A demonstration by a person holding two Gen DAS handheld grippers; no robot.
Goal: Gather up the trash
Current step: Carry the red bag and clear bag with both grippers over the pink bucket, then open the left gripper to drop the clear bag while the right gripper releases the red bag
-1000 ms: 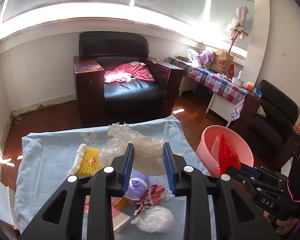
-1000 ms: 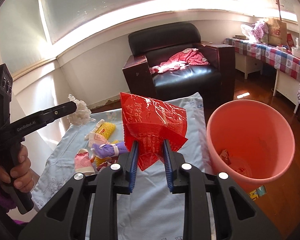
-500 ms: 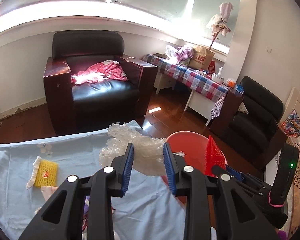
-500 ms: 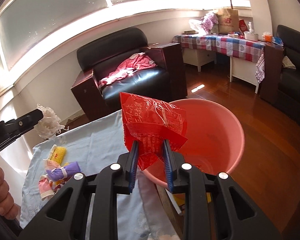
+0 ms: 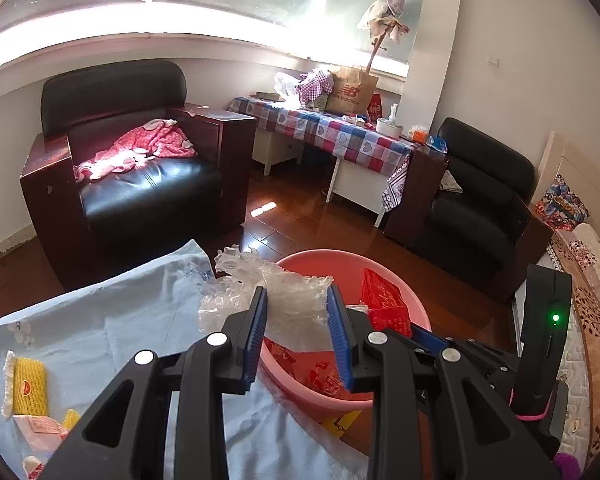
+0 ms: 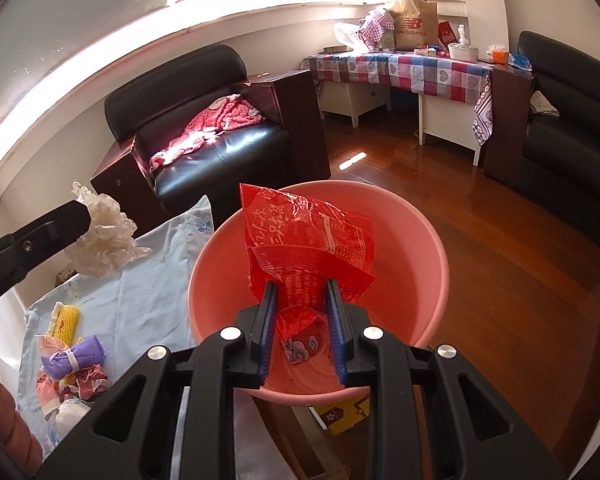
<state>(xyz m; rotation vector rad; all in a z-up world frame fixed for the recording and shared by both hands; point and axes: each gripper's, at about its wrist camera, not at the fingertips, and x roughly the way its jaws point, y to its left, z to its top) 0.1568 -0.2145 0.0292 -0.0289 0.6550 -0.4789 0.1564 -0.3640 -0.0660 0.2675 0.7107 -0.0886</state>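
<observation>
The right gripper point(image 6: 301, 312) pinches a red wrapper point(image 6: 306, 248) over the pink basin point(image 6: 436, 280); the left gripper point(image 5: 296, 332) clamps crumpled plastic point(image 5: 284, 292) at its rim — release only once well inside.

Home living room: black armchair point(image 5: 132, 168) with pink cloth point(image 5: 140, 152), checked-cloth table point(image 5: 340, 136), wood floor point(image 6: 480, 232), bed edge point(image 5: 580, 280).

1. My red wrapper point(image 6: 308, 248) hides part of the pink basin's point(image 6: 428, 240) floor.
2. My left gripper point(image 6: 85, 216) is mostly cut off by the right view's edge.
3. The print on the scraps in the basin is too small to read.
4. A yellow box point(image 6: 342, 416) under the basin is mostly hidden.
</observation>
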